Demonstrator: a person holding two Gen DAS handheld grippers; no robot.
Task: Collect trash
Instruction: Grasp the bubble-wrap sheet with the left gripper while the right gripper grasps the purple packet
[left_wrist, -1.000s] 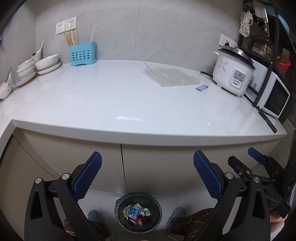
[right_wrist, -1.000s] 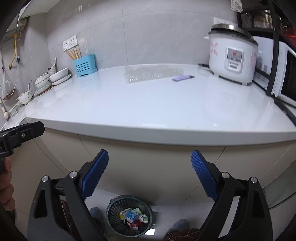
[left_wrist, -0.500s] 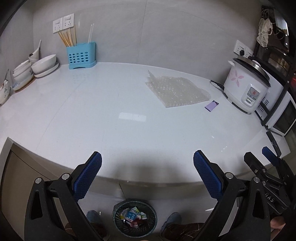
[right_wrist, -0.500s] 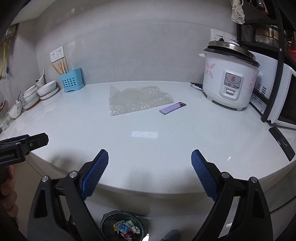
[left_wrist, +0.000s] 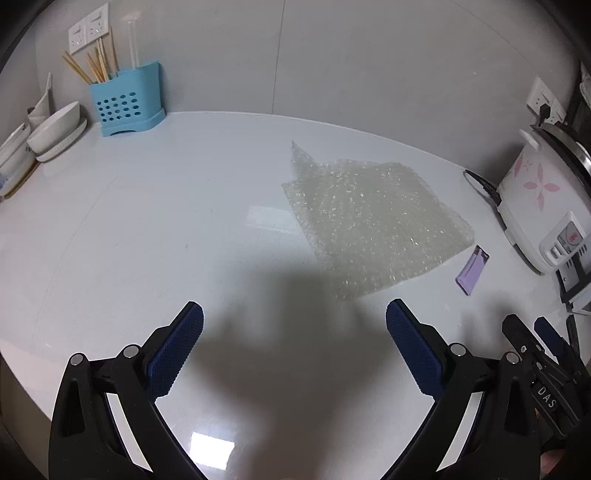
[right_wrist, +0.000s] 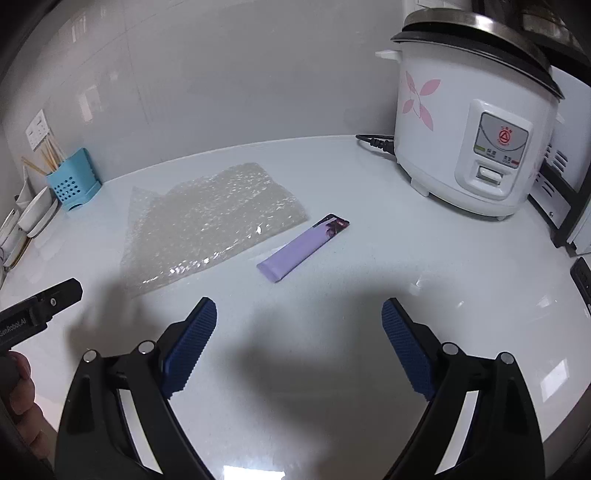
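- The left gripper (left_wrist: 294, 325), its blue ribbed pads spread wide and grasping nothing, hangs over the glossy white desk (left_wrist: 147, 229), casting a broad shadow on the surface beneath it.
- The right gripper (right_wrist: 299, 321) is likewise released, its pads wide apart and empty above the same desk.
- A crumpled sheet of clear bubble wrap (left_wrist: 373, 218) lies flat on the desk, ahead of the left gripper and a little to its right; one corner of the sheet curls upward on the side facing the wall.
- A flat lilac rectangular wrapper with a dark printed end (right_wrist: 303, 247) rests just beside the bubble wrap, on the side nearer the rice cooker; the two look close but whether they touch cannot be told.
- The white rice cooker with pink flower print and steel lid (right_wrist: 469, 129) stands beyond the lilac wrapper, well apart from the bubble wrap, its black cord (right_wrist: 373, 141) trailing behind it.
- On the far side of the bubble wrap from the cooker, a light blue perforated plastic utensil holder with chopsticks (left_wrist: 125, 99) sits against the wall, with stacked white bowls (left_wrist: 55, 129) next to it.
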